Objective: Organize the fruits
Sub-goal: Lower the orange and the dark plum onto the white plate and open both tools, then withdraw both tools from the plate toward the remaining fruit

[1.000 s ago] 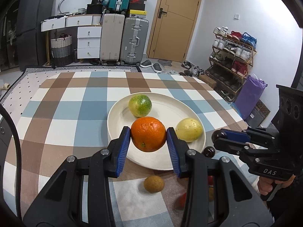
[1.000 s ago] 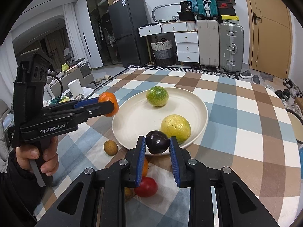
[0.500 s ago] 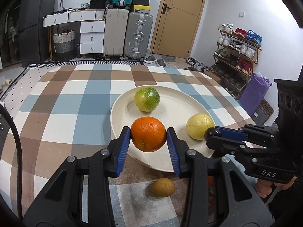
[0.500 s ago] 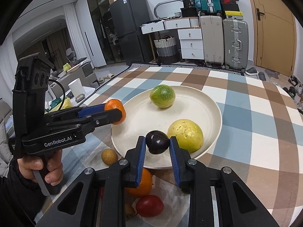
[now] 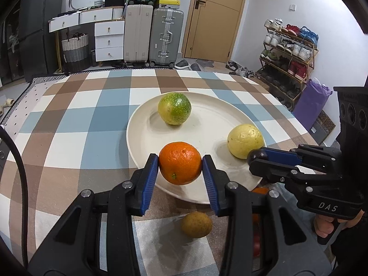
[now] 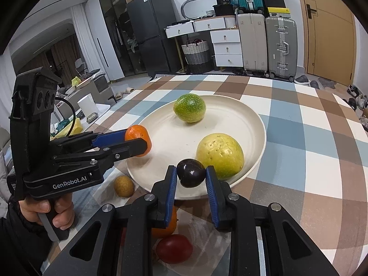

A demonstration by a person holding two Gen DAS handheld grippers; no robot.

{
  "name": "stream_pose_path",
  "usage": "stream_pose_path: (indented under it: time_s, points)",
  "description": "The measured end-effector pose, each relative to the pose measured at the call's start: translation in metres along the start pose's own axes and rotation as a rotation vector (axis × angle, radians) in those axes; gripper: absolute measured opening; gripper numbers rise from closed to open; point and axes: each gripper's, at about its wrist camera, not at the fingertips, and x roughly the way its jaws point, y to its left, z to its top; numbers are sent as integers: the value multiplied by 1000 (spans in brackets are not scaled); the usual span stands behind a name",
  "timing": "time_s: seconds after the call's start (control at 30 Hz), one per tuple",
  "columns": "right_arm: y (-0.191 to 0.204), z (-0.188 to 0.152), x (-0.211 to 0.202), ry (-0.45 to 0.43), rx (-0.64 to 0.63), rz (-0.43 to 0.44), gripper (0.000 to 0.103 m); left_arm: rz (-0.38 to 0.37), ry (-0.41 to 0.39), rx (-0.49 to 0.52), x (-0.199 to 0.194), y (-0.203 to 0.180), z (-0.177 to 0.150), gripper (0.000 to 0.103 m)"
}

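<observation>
My left gripper (image 5: 180, 166) is shut on an orange (image 5: 180, 163) and holds it over the near rim of the cream plate (image 5: 207, 119). It also shows in the right wrist view (image 6: 138, 140). My right gripper (image 6: 191, 177) is shut on a dark plum (image 6: 191, 176) above the plate's near rim (image 6: 253, 115), next to a yellow fruit (image 6: 220, 156). A green fruit (image 6: 189, 107) lies at the back of the plate. In the left wrist view the green fruit (image 5: 174, 108) and the yellow fruit (image 5: 245, 141) lie on the plate.
On the checked tablecloth (image 5: 69, 126) in front of the plate lie a small brown fruit (image 5: 196, 224), a second orange (image 6: 165, 227) and a red fruit (image 6: 174, 248). Suitcases, drawers and a shoe rack stand beyond the table.
Both grippers have moved forward over the plate with their fruits still held. The plate and its fruits appear closer and larger.
</observation>
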Motion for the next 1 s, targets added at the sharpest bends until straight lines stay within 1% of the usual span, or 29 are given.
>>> stream_pose_path:
  time_s: [0.07, 0.13, 0.3, 0.37, 0.4, 0.43, 0.5, 0.57, 0.63, 0.67, 0.73, 0.8, 0.87, 0.9, 0.93, 0.97, 1.0]
  points:
    - [0, -1, -1, -1, 5, 2, 31, -2, 7, 0, 2, -1, -1, 36]
    - [-1, -2, -3, -8, 9, 7, 39, -1, 16, 7, 4, -2, -2, 36]
    - [-4, -3, -12, -43, 20, -4, 49, -12, -8, 13, -5, -2, -3, 37]
    - [-7, -3, -15, -59, 28, -19, 55, -11, -8, 11, -6, -2, -3, 43]
    - [-9, -3, -16, -63, 36, -28, 62, -5, -8, 10, -6, -1, -3, 46]
    - [-11, -3, -16, -65, 40, -35, 67, 3, -7, 10, -7, -1, -4, 52]
    - [-13, -3, -18, -67, 45, -52, 71, 20, -12, 12, -10, 0, -6, 56]
    - [-14, -4, -19, -67, 39, -65, 74, 30, -10, 11, -13, 1, -8, 65]
    - [-16, -4, -21, -65, 34, -78, 86, 37, -16, 6, -17, 3, -10, 72]
    - [-16, -4, -23, -68, 32, -80, 87, 37, -21, 2, -19, 4, -12, 78]
    - [-17, -4, -24, -65, 29, -84, 92, 45, -24, -3, -23, 6, -14, 85]
    - [-19, -4, -25, -54, 21, -91, 95, 39, -18, -8, -26, 7, -16, 85]
    - [-22, -5, -24, -40, 17, -102, 96, 25, 1, -16, -26, 9, -18, 89]
    - [-24, -5, -24, -35, 17, -105, 99, 18, 7, -17, -26, 9, -19, 90]
    - [-26, -5, -24, -29, 24, -103, 101, 12, 17, -17, -25, 9, -19, 92]
    - [-29, -6, -25, -24, 34, -92, 102, 5, 26, -16, -24, 9, -20, 96]
    - [-31, -6, -25, -13, 43, -79, 102, 0, 40, -9, -23, 8, -21, 97]
